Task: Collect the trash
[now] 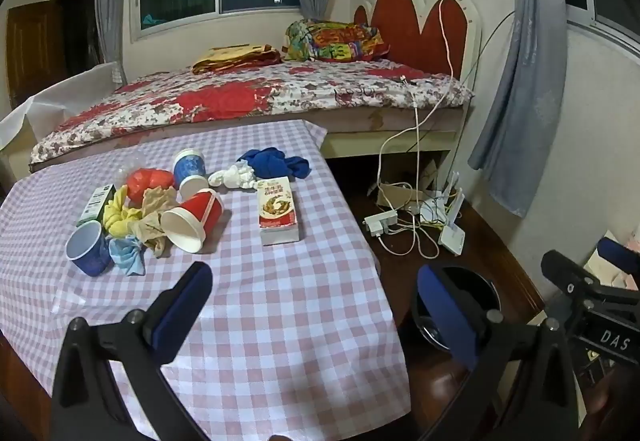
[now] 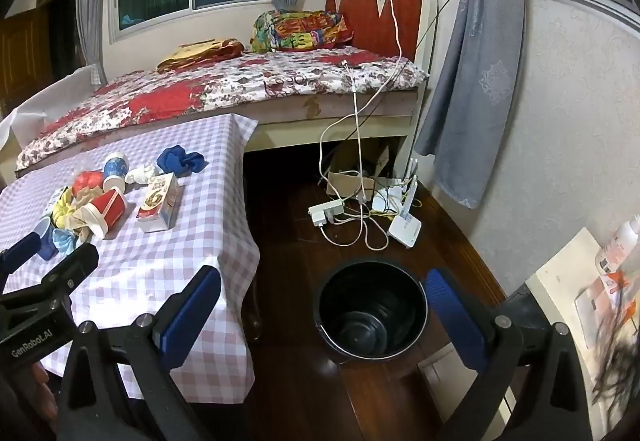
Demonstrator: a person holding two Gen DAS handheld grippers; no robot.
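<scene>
Trash lies on the checked table [image 1: 280, 301]: a red paper cup [image 1: 194, 219] on its side, a blue cup [image 1: 89, 253], a blue-white cup [image 1: 189, 171], crumpled brown paper [image 1: 154, 215], yellow wrapper [image 1: 116, 215], red bag [image 1: 146, 181], white tissue [image 1: 236, 177], blue cloth [image 1: 276, 163] and a carton box [image 1: 277, 209]. A black bucket [image 2: 370, 311] stands on the floor right of the table. My left gripper [image 1: 316, 301] is open and empty over the table's near right edge. My right gripper [image 2: 324, 305] is open and empty above the bucket.
A bed [image 1: 248, 97] stands behind the table. A power strip [image 2: 326, 211], cables and a white router [image 2: 404, 227] lie on the dark floor [image 2: 288, 241] beyond the bucket. A white shelf [image 2: 560, 281] with a bottle is at the right.
</scene>
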